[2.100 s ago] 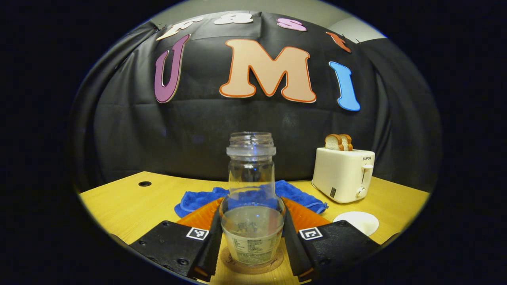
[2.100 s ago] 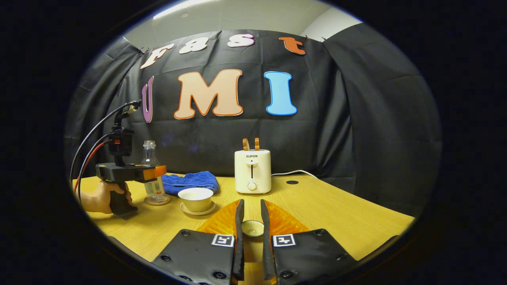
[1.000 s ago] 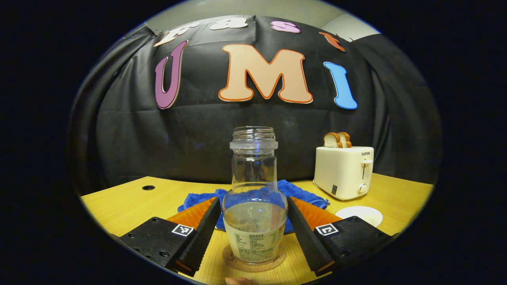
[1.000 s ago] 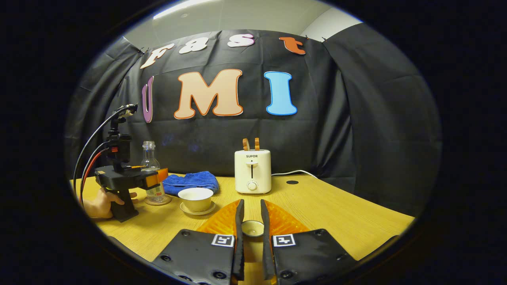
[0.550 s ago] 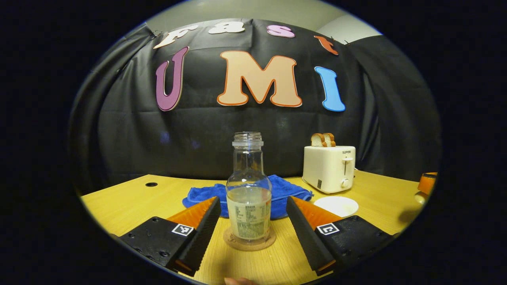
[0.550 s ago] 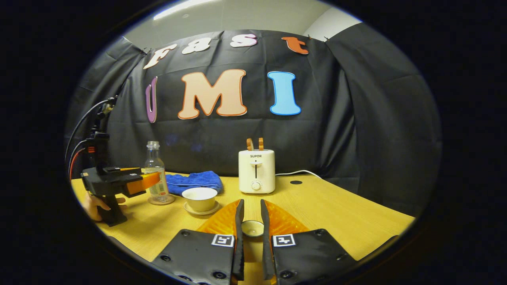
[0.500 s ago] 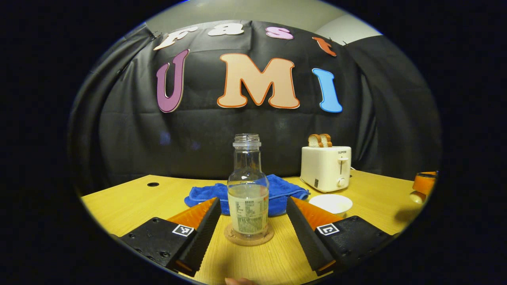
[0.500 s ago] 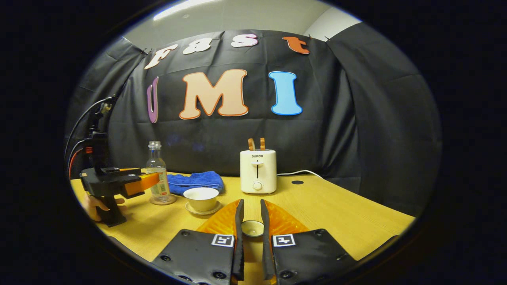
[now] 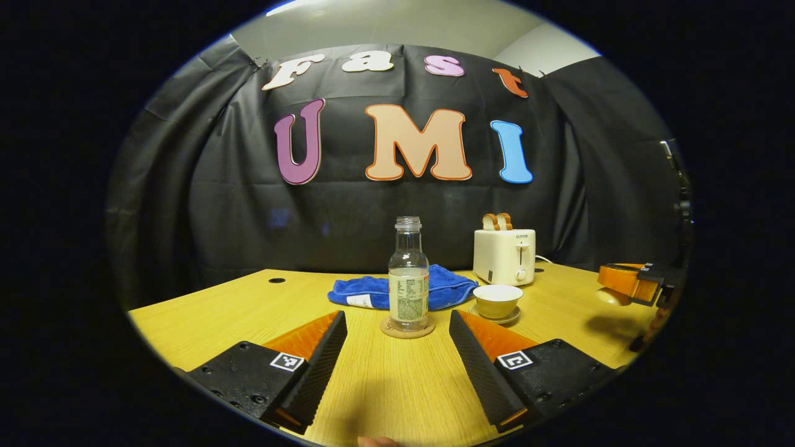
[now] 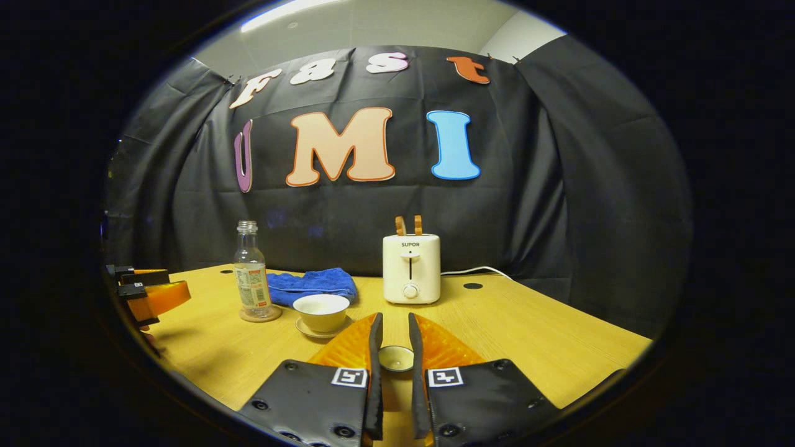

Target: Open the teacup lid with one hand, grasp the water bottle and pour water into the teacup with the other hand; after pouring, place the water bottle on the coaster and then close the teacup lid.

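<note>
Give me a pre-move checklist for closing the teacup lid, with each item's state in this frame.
1. Water bottle upright on the coaster: ok.
2. Left gripper jaws open, apart from the bottle: ok.
3. Teacup on its saucer, uncovered: ok.
4. Right gripper jaws gripping the teacup lid: ok.
5. Water level in the teacup: cannot tell.
6. Bare table between lid and teacup: ok.

The toaster (image 9: pixel 504 256) (image 10: pixel 411 268) is faced low from left of it in the left gripper view, straighter and nearer in the right gripper view.
</note>
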The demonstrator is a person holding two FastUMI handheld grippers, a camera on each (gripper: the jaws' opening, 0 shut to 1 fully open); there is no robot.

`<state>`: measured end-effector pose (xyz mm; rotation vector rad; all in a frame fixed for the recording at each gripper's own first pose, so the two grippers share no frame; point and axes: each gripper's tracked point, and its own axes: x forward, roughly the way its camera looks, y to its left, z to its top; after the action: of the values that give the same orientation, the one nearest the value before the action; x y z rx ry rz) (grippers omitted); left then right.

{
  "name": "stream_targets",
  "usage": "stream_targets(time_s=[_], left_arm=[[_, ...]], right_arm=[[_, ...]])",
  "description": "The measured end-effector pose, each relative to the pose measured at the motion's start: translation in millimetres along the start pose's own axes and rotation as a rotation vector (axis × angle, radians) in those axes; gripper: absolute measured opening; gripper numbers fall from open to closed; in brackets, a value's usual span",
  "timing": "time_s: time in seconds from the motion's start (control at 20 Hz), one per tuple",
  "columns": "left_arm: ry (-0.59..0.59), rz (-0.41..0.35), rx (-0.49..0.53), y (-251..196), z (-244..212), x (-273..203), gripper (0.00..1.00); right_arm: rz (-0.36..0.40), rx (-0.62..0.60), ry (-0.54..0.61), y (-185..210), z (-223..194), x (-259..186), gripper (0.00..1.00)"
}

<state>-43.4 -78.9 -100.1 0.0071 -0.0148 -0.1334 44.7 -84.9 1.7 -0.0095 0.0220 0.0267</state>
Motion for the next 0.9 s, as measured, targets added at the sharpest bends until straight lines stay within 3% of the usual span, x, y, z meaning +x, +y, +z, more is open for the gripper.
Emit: stream_targets(time_s=[0.4,0.9], left_arm=[[0.003,-0.027,-0.002,-3.4,-0.2,-0.3,0.96],[0.005,-0.035,-0.002,-4.5,0.4,-0.6,0.96]], right_arm=[[0.094,-0.111,0.055,55.2,-10.3,69.4,0.21],[0.150,-0.203,0.049,98.2,-11.8,134.6,0.21]])
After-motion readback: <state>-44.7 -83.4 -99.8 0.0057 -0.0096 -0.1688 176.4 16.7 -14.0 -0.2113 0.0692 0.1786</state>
